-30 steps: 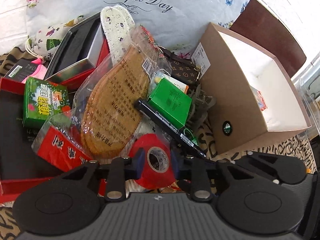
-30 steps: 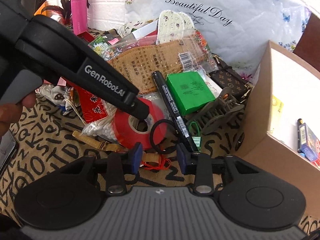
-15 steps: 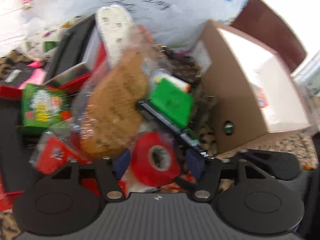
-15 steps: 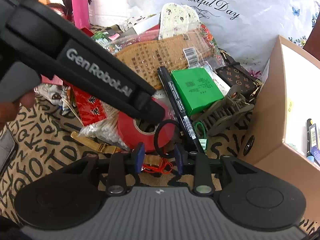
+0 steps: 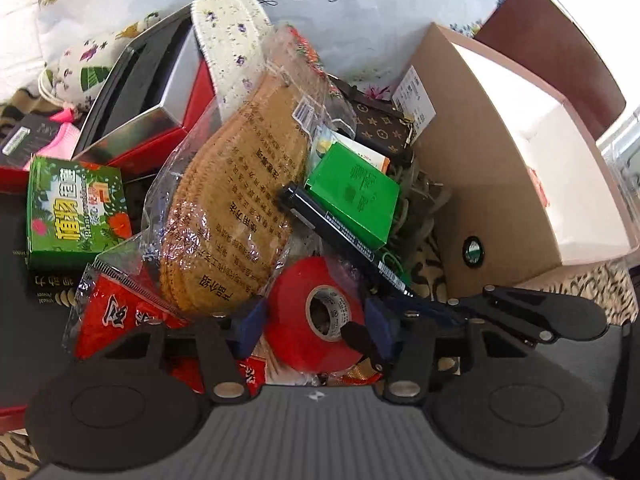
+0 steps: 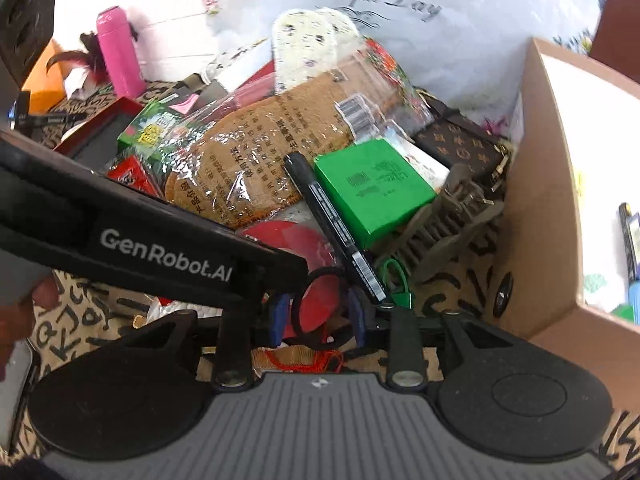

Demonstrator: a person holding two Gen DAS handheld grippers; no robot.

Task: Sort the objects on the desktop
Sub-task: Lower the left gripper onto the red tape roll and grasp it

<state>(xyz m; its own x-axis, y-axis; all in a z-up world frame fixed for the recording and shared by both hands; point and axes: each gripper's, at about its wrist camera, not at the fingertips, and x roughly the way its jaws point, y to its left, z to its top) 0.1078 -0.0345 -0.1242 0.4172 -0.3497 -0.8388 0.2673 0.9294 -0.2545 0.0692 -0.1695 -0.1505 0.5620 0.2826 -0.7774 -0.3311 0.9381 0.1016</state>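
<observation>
Item — round red roll of adhesive tape with a grey cardboard core (image 5: 316, 316), lying flat in the clutter on the letter-printed cloth (image 6: 68, 340), core hole facing up towards the left wrist camera. No long axis; a grip works across the outer rim from any side.

Left gripper (image 5: 314, 322): straddles the roll, one blue pad at each side of the rim. Its jaws have just been closing, after opening wide. Whether the pads already press the tape cannot be told; they look touching or just shy of it.

Right gripper (image 6: 318, 314): jaws partly open, a thin black elastic hair loop (image 6: 316, 304) between the blue pads, which seem to close on it loosely. It works at the same roll's near edge, so the two grippers crowd each other — the left one crosses directly in front of it.

Surroundings:
- black marker pen with printed label (image 5: 344, 236), lying diagonally, its tip just beside the roll's right edge.
- tan insoles in a clear plastic bag (image 5: 236, 216), overlapping the roll's upper left.
- green cardboard box (image 5: 354, 196), behind the pen.
- open brown cardboard box with white interior (image 5: 472, 168), to the right — the likely destination.
</observation>
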